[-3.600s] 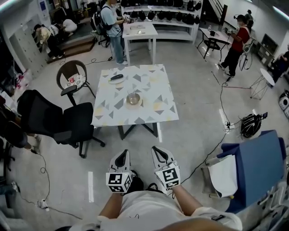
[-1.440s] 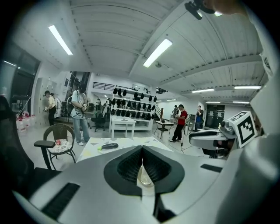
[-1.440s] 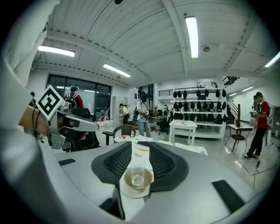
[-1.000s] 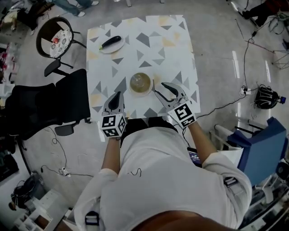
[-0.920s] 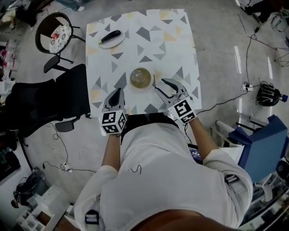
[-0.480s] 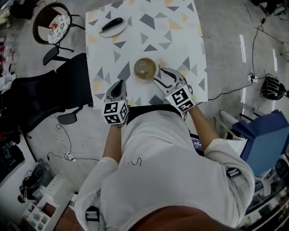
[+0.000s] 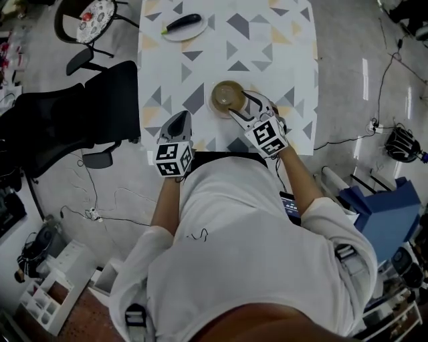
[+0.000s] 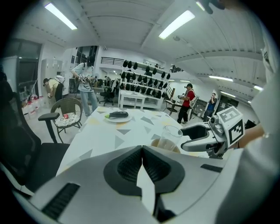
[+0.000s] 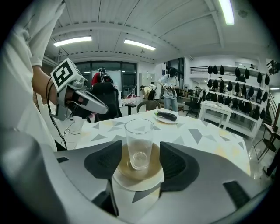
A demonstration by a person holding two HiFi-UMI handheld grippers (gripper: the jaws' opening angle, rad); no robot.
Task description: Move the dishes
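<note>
dishes: 1 brown plate [image 7: 217, 101] | 1 white plate [image 7: 191, 35] | 1 glass [image 9: 139, 142] | 1 eggplant [image 7: 182, 24]

Two dishes well apart on the counter [image 7: 267, 60]
A glass [image 9: 139, 142] stands on a dish [image 9: 138, 177] near the counter's near edge; an eggplant [image 7: 182, 23] lies on a plate [image 7: 190, 35] at the far left corner. An office chair [image 7: 80, 120] stands left of the counter, a second chair [image 7: 93, 13] beyond it.

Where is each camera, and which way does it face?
Head view: on the head, steeply down at the triangle-patterned white table; arms, left tool, right tool show.
Left gripper view: on left tool, over shut jaws across the table; right tool shows.
Right gripper view: on right tool, whose jaws, just opening, frame a clear glass; left tool shows.
Shared: the glass.
</note>
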